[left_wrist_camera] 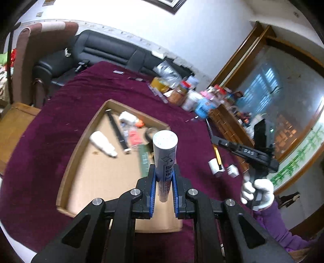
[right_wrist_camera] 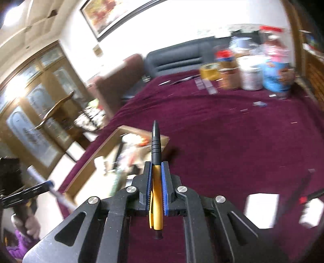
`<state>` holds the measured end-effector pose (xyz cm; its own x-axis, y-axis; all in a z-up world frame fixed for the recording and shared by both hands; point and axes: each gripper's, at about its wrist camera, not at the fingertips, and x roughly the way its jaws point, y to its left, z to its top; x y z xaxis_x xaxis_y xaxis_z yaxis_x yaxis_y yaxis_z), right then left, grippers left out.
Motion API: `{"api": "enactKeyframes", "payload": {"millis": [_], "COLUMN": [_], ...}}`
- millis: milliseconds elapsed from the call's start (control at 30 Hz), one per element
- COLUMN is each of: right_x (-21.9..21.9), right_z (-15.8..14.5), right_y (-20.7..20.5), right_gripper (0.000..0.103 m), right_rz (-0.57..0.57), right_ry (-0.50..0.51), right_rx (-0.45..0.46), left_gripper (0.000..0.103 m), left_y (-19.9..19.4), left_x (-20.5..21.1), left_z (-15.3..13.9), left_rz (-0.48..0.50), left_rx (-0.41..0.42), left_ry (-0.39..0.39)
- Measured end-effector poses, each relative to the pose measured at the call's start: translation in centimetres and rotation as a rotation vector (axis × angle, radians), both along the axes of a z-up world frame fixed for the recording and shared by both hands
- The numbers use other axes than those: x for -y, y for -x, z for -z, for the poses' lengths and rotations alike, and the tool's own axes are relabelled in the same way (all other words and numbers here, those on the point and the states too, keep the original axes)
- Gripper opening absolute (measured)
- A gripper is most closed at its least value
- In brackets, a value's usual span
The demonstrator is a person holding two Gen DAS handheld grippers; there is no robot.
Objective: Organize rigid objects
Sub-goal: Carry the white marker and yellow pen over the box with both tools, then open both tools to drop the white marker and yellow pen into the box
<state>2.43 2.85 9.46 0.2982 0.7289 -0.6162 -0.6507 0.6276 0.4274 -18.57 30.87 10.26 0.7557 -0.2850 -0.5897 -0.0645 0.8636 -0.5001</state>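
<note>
2 hand-held grippers, both loaded. Left gripper (left_wrist_camera: pixel 164 178): blue-padded jaws clamped on grey cylindrical tube with printed label (left_wrist_camera: pixel 165 159), held above shallow brown cardboard tray (left_wrist_camera: pixel 70 161) on maroon tablecloth (left_wrist_camera: pixel 60 109). Tray contents: white plastic bottle (left_wrist_camera: pixel 103 144), black strap (left_wrist_camera: pixel 118 131), green flat strip (left_wrist_camera: pixel 144 157), other items blurred. Right gripper (right_wrist_camera: pixel 156 172): jaws clamped on orange pen with black ribbed tip (right_wrist_camera: pixel 156 161), beside tray's near corner. Jars and containers (right_wrist_camera: pixel 249 68) cluster at far table edge.

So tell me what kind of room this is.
Most likely a home living room: a dark sofa against the wall, a framed picture above it, and a table under a maroon cloth crowded with food jars.
</note>
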Motion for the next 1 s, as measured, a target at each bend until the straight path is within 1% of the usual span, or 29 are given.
{"api": "enactKeyframes", "payload": {"millis": [67,233,300,367,433,600,733,800,833,867,900,933,1000], "right_x": [-2.6,-8.4,-10.4,-12.3,-13.4,-16.0,-17.3,-17.8,-18.1,-18.5,-18.7,-18.6,-18.1], "right_z": [0.8,3.6,4.7,5.8,6.6,8.0,8.5,8.7,8.9,9.0,9.1,9.1,9.1], "right_y": [1.0,2.4,2.9,3.1,2.9,2.2,2.1,2.0,1.8,1.7,1.5,1.3,1.3], "right_gripper": [0.007,0.007,0.007,0.007,0.007,0.007,0.007,0.007,0.007,0.008,0.008,0.008,0.008], "right_rz": [-0.047,-0.125,-0.142,-0.153,-0.158,-0.152,-0.159,-0.162,-0.164,-0.161,-0.147,-0.128,-0.106], "right_ry": [-0.011,-0.015,-0.001,0.027,0.052,0.145,0.207,0.225,0.234,0.243,0.251,0.248,0.223], "right_rx": [-0.036,-0.138,-0.171,-0.19,-0.201,-0.202,-0.186,-0.183,-0.183,-0.18,-0.174,-0.171,-0.175], "left_gripper": [0.011,0.011,0.012,0.012,0.012,0.012,0.012,0.012,0.014,0.02,0.022,0.027,0.036], "left_y": [-0.6,-3.6,-4.3,-5.3,-6.2,-8.5,-9.2,-9.0,-8.8,-8.7,-8.4,-8.1,-7.3], "left_x": [-0.7,-2.5,-3.2,-4.0,-4.5,-5.0,-5.4,-5.5,-5.6,-5.5,-5.5,-5.5,-5.4], "left_z": [0.6,3.8,4.7,5.2,5.7,7.8,9.0,9.3,9.3,9.3,9.0,8.8,7.9], "left_rz": [-0.01,-0.007,-0.014,-0.011,-0.014,-0.044,-0.064,-0.064,-0.065,-0.065,-0.066,-0.067,-0.08], "left_rx": [-0.036,-0.168,-0.189,-0.201,-0.219,-0.299,-0.329,-0.328,-0.327,-0.325,-0.317,-0.309,-0.288], "left_ry": [-0.014,-0.029,-0.032,0.001,0.008,-0.025,-0.016,0.01,0.023,0.033,0.044,0.05,0.035]}}
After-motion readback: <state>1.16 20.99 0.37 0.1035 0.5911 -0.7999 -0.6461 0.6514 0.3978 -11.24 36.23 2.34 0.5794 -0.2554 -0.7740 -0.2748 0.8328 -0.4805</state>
